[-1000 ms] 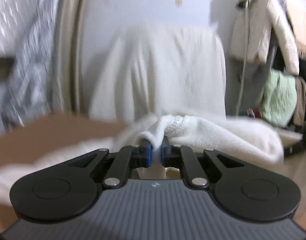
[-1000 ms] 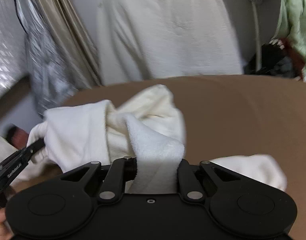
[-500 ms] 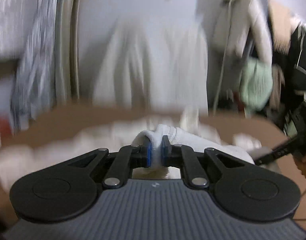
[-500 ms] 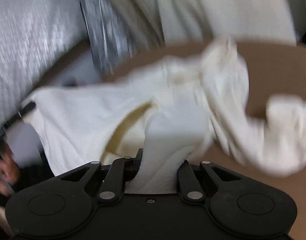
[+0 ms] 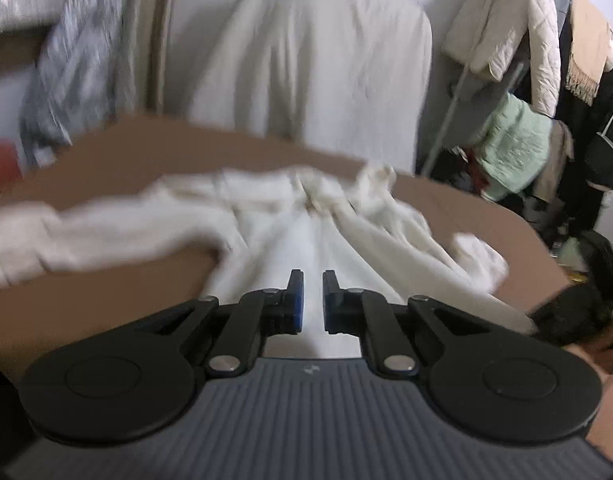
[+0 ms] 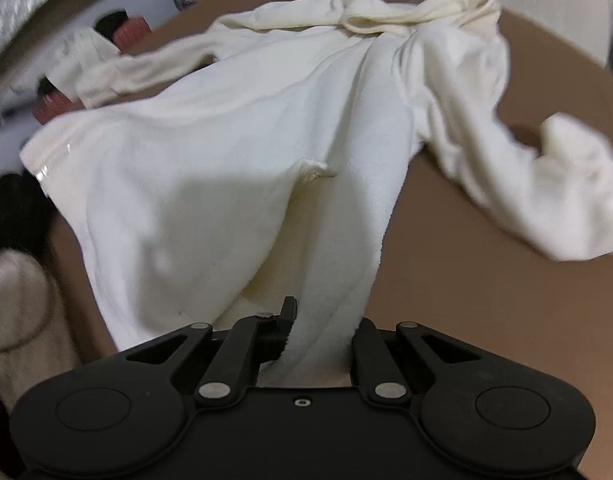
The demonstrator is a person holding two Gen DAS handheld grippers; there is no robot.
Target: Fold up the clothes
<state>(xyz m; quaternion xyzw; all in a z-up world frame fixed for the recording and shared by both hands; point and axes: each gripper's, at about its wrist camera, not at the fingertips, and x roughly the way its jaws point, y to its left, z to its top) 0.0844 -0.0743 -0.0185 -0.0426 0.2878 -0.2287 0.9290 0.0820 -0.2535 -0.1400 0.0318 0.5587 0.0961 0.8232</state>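
A cream-white fleece garment [image 5: 290, 216] lies spread over the brown table [image 5: 106, 312], collar at the far side and sleeves flung out to both sides. My left gripper [image 5: 309, 280] is shut on the near hem, with white fabric running between its blue pads. In the right wrist view the same garment [image 6: 226, 152] stretches away from my right gripper [image 6: 326, 316]. Its jaws are closing, and a fold of the hem is pinched between them. That fold hides the right finger. One sleeve [image 6: 566, 200] trails off to the right on the table [image 6: 466, 300].
Behind the table stands something draped in white cloth [image 5: 318, 60]. A rack of jackets [image 5: 526, 40] and a mint quilted item [image 5: 518, 148] fill the right. A grey patterned curtain [image 5: 66, 60] hangs at left. Red-capped things [image 6: 130, 30] sit past the far edge.
The garment was bunched up a second ago and now lies stretched open across the table. Both grippers have moved along with its hem, and the right one has tipped down toward the table.
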